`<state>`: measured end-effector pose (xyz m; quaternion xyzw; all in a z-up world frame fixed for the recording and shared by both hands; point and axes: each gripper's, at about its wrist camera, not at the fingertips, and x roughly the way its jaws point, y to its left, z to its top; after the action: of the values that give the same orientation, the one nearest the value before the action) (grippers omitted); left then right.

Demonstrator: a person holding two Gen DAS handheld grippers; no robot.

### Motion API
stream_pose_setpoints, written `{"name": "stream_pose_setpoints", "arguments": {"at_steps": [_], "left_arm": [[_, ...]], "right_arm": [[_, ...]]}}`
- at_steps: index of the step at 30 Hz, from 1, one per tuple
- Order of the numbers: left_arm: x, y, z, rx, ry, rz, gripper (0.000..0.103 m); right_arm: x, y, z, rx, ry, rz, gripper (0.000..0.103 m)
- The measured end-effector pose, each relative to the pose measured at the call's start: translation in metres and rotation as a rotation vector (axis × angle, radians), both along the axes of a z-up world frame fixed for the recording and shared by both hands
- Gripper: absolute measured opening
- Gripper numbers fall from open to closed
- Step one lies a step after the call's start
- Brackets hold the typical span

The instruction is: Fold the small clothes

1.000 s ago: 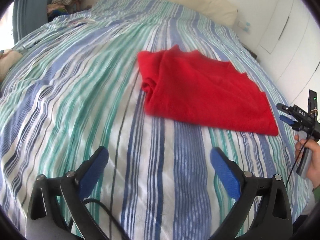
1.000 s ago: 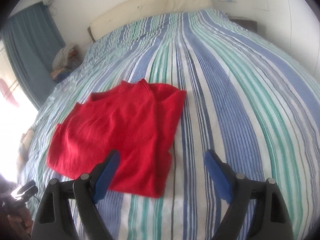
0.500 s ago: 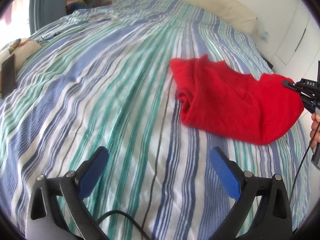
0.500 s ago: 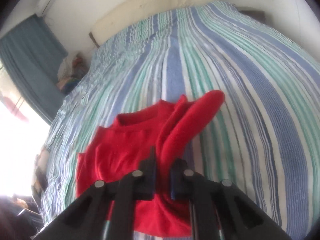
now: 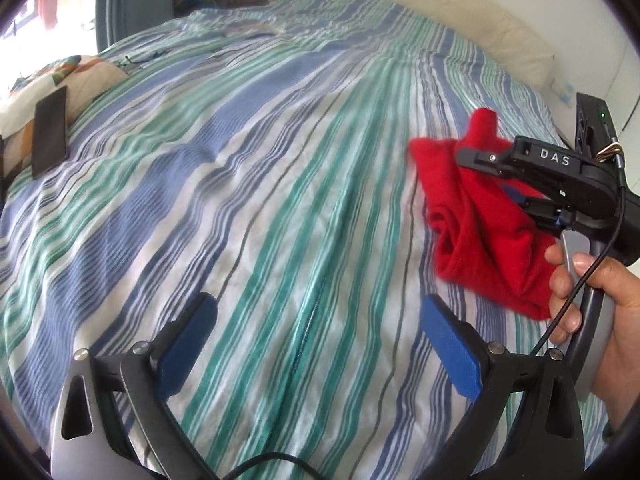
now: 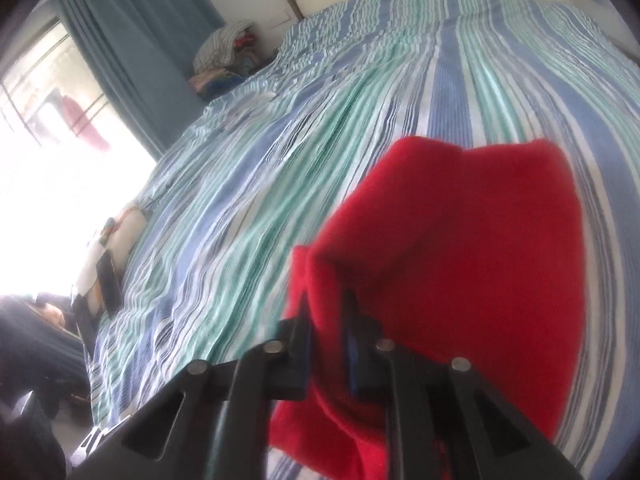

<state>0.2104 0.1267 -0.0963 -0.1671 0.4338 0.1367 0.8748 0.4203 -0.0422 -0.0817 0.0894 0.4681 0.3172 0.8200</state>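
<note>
A red sweater [image 6: 460, 248] lies bunched on the striped bed cover [image 6: 280, 168]. My right gripper [image 6: 327, 312] is shut on an edge of it and holds that part lifted and folded over. In the left wrist view the red sweater [image 5: 480, 232] is at the right, with the right gripper [image 5: 472, 156] clamped on it and a hand on its handle. My left gripper [image 5: 316, 332] is open and empty, low over the striped bed cover [image 5: 240, 184], to the left of the sweater.
A pale headboard cushion [image 5: 460, 12] runs along the far edge of the bed. A patterned pillow with a dark phone-like object [image 5: 48, 132] lies at the left edge. A pile of clothes [image 6: 224, 56] sits beside the blue curtain [image 6: 140, 40].
My right gripper closed on the sweater's edge and lifted it, folding it leftward over the rest. The left gripper stayed open and swung left.
</note>
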Motion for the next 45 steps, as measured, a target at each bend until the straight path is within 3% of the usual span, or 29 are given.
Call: {"name": "stream_pose_setpoints", "arguments": {"at_steps": [1,2,5,7,9,11,14,15,20,22,25,29,32,35,37,38,40,41,43,45], "left_arm": [[0.000,0.001,-0.001,-0.001,0.002,0.004,0.102],[0.000,0.002,-0.001,-0.003,0.005,0.008,0.102],[-0.001,0.007,-0.001,-0.016,0.009,0.022,0.102],[-0.002,0.009,-0.001,-0.028,0.005,0.027,0.102],[-0.003,0.008,-0.001,-0.035,0.001,0.028,0.102],[-0.003,0.005,-0.002,-0.036,0.001,0.025,0.102],[-0.001,-0.001,-0.004,-0.029,0.010,0.015,0.102],[-0.001,-0.002,-0.005,-0.026,0.010,0.013,0.102],[-0.001,-0.006,-0.005,-0.008,0.014,0.003,0.102],[-0.002,-0.005,-0.006,-0.008,0.016,0.003,0.102],[-0.002,-0.003,-0.006,-0.016,0.017,-0.002,0.102],[-0.002,-0.006,-0.003,-0.012,0.004,-0.020,0.102],[0.000,-0.012,-0.004,-0.003,0.003,-0.037,0.102],[0.003,-0.020,-0.009,0.005,0.015,-0.055,0.102],[0.003,-0.024,-0.011,0.006,0.021,-0.073,0.102],[0.002,-0.027,-0.010,0.009,0.018,-0.085,0.102],[-0.002,-0.031,-0.006,0.016,0.001,-0.113,0.102],[-0.004,-0.034,-0.002,0.012,-0.013,-0.133,0.102],[-0.005,-0.040,0.008,-0.022,-0.063,-0.198,0.102],[0.009,-0.046,0.019,-0.065,-0.096,-0.277,0.102]], "right_arm": [[0.001,0.001,-0.011,0.072,0.066,0.025,0.061],[0.002,-0.002,-0.020,0.172,0.139,0.046,0.069],[-0.001,-0.021,-0.017,0.394,0.219,0.094,0.071],[-0.003,-0.040,-0.001,0.463,0.212,0.117,0.070],[-0.007,-0.060,0.021,0.416,0.115,0.095,0.070],[-0.011,-0.075,0.037,0.237,-0.010,0.037,0.065],[-0.013,-0.078,0.027,0.019,-0.055,-0.009,0.039],[-0.017,-0.072,0.017,-0.042,-0.052,0.008,0.030],[-0.072,0.001,-0.043,-0.138,-0.104,0.286,0.030],[-0.092,0.021,-0.060,-0.213,-0.184,0.335,0.030],[-0.097,0.018,-0.050,-0.220,-0.203,0.332,0.035],[-0.113,-0.018,0.001,-0.140,-0.262,0.343,0.039],[-0.117,-0.059,0.019,-0.139,-0.289,0.255,0.041],[-0.104,-0.082,-0.005,-0.219,-0.239,0.173,0.040],[-0.091,-0.088,-0.044,-0.246,-0.102,0.156,0.041],[-0.091,-0.091,-0.053,-0.232,-0.093,0.135,0.041],[-0.100,-0.096,-0.045,-0.187,-0.136,0.100,0.041],[-0.105,-0.098,-0.037,-0.164,-0.132,0.094,0.044],[-0.116,-0.106,-0.021,-0.112,-0.133,0.098,0.065],[-0.126,-0.119,-0.006,-0.098,-0.179,0.086,0.074]]}}
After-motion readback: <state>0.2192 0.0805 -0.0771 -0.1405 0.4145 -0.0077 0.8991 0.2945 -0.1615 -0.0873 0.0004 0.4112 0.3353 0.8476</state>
